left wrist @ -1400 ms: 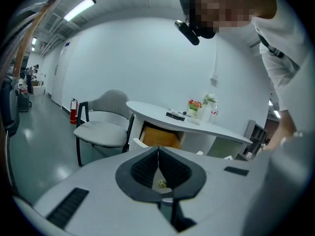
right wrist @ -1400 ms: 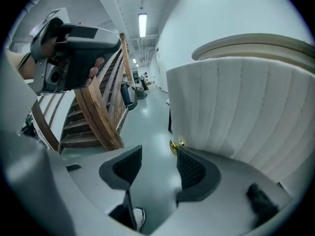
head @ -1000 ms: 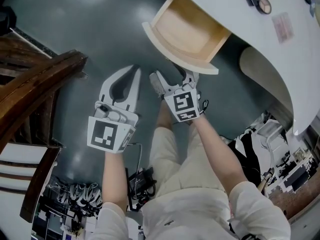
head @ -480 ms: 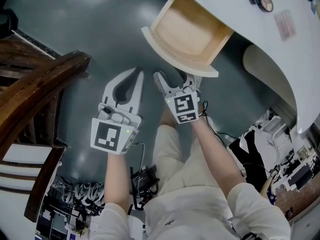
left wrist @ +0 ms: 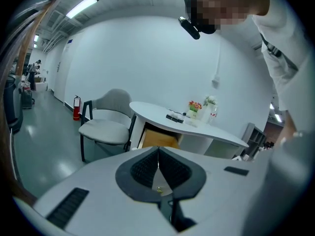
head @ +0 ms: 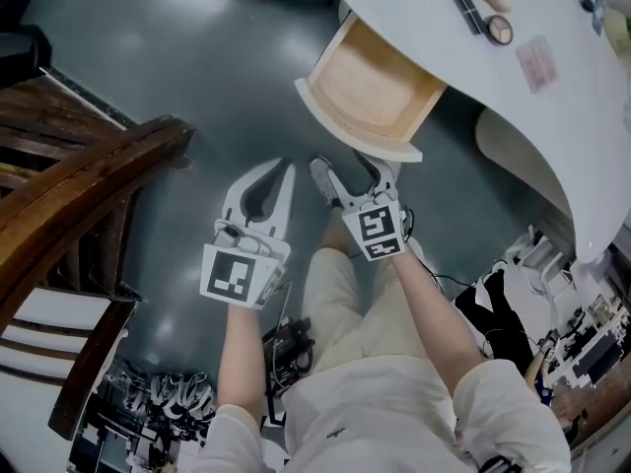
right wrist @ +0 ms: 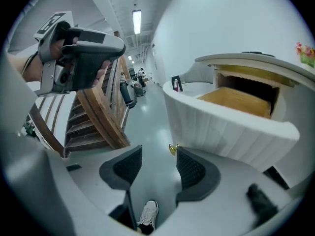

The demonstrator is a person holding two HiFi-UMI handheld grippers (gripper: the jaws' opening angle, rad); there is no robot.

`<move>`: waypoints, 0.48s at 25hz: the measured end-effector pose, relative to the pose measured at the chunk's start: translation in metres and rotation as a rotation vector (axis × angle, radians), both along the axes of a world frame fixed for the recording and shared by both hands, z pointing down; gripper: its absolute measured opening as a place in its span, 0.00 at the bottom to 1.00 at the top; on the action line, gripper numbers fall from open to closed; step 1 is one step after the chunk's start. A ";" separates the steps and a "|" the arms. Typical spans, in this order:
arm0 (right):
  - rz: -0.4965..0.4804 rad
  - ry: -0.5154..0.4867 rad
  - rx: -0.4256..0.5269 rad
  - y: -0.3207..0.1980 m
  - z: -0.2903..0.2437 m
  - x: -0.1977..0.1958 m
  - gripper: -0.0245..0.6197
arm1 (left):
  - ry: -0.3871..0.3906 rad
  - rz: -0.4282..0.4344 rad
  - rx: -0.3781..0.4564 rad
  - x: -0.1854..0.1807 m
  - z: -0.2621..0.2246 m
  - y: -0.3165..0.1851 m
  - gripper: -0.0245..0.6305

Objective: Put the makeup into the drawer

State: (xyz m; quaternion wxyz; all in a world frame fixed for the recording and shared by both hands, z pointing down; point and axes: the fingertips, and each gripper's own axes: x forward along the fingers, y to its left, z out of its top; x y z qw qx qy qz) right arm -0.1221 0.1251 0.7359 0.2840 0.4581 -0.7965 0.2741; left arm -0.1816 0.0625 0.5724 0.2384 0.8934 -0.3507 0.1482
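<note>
Though open, drawer [head: 370, 92] beneath desk [head: 552, 106]; stairs [head: 79, 180] nearby

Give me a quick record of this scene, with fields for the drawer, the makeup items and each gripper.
drawer: pulled open, wooden inside bare
items: dark makeup stick and round compact lie on the white desk, not in the drawer
left gripper: jaws together, nothing between them
right gripper: jaws apart, nothing between them, close to the drawer front
</note>
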 end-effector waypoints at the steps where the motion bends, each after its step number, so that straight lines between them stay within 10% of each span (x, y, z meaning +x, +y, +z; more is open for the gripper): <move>1: -0.013 -0.001 -0.001 0.003 -0.010 0.000 0.38 | 0.004 -0.001 0.003 0.001 -0.008 0.001 0.05; 12: -0.160 0.018 0.068 0.022 -0.147 0.000 0.37 | 0.051 0.047 -0.003 0.003 -0.108 0.026 0.05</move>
